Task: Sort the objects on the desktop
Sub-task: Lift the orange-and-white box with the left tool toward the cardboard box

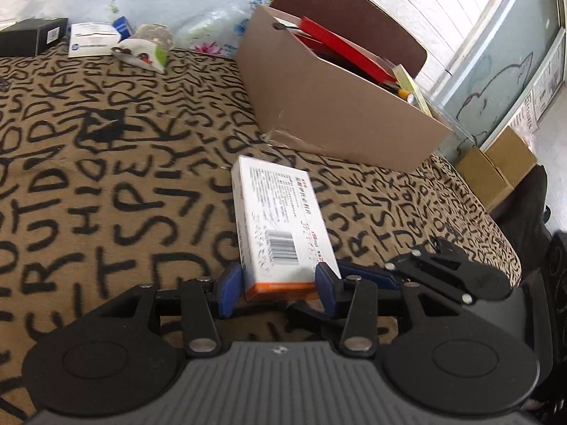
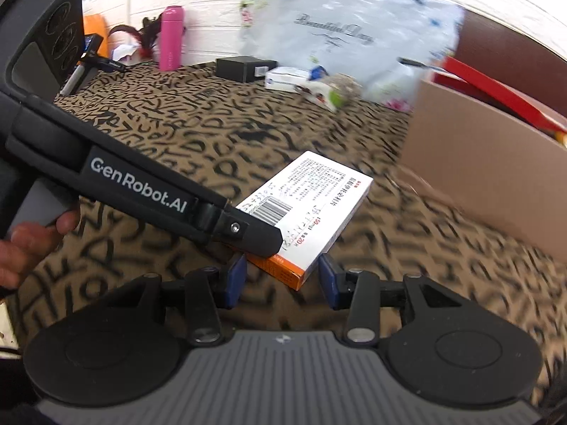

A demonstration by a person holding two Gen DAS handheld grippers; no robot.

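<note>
A white medicine box with an orange end (image 1: pixel 280 226) lies on the letter-patterned cloth (image 1: pixel 106 184). My left gripper (image 1: pixel 280 279) has its blue pads against both sides of the box's near end, shut on it. In the right wrist view the same box (image 2: pixel 312 205) lies with the left gripper's arm (image 2: pixel 141 191) over its near corner. My right gripper (image 2: pixel 281 279) is open, its pads either side of the box's orange corner without touching. A brown cardboard box (image 1: pixel 336 106) holding red folders and pens stands behind.
At the back of the cloth lie a black box (image 1: pixel 32 35), a white box (image 1: pixel 92 39) and a crumpled packet (image 1: pixel 145 49). A pink bottle (image 2: pixel 171 37) stands by the wall. A floral plastic bag (image 2: pixel 340 32) leans behind. Cardboard cartons (image 1: pixel 499 166) sit beyond the table's right edge.
</note>
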